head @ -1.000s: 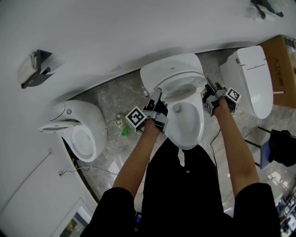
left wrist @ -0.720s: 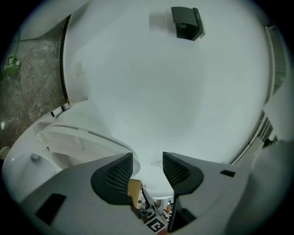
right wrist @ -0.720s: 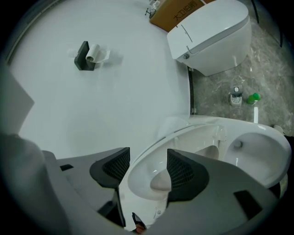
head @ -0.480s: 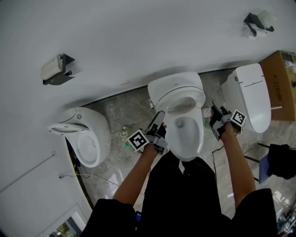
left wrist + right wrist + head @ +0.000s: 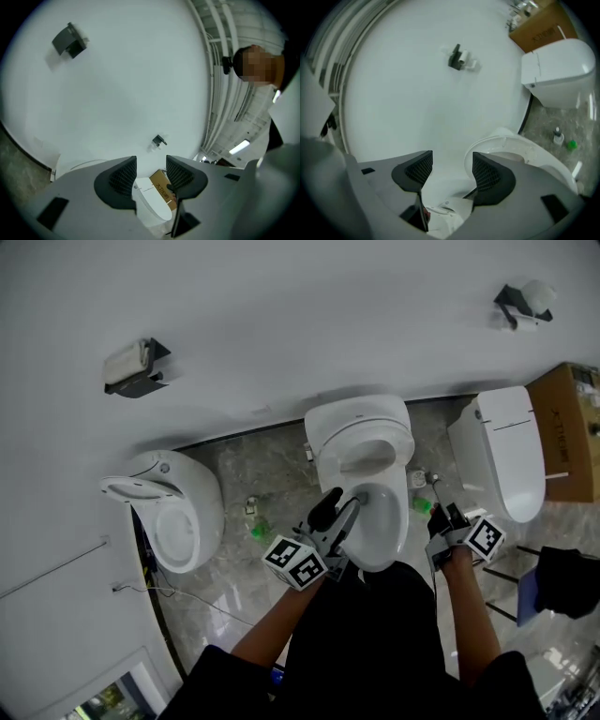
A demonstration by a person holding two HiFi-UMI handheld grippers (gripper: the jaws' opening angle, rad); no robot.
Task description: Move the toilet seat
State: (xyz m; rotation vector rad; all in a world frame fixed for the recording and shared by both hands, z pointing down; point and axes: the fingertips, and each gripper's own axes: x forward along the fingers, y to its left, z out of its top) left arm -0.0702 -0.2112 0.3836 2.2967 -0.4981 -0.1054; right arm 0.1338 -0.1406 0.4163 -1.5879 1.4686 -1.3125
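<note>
The middle toilet (image 5: 375,521) has its white seat (image 5: 367,448) and lid tipped up against the back wall. In the head view my left gripper (image 5: 339,506) hovers over the bowl's front left rim, jaws apart and empty. My right gripper (image 5: 437,518) hangs just off the bowl's right side, clear of it. The left gripper view shows the left gripper (image 5: 151,174) open, with only a distant toilet between the pads. In the right gripper view the right gripper (image 5: 452,171) is open and empty, with the toilet's white rim (image 5: 513,149) behind its right pad.
A low white toilet (image 5: 167,512) with its seat up stands at the left, and a closed one (image 5: 502,446) at the right beside a cardboard box (image 5: 567,423). Paper holders (image 5: 131,367) hang on the wall. Small bottles (image 5: 258,531) lie on the marble floor.
Both grippers have come away from the sides of the toilet seat and drawn back toward the person, rolling as they went. The head view has pulled back.
</note>
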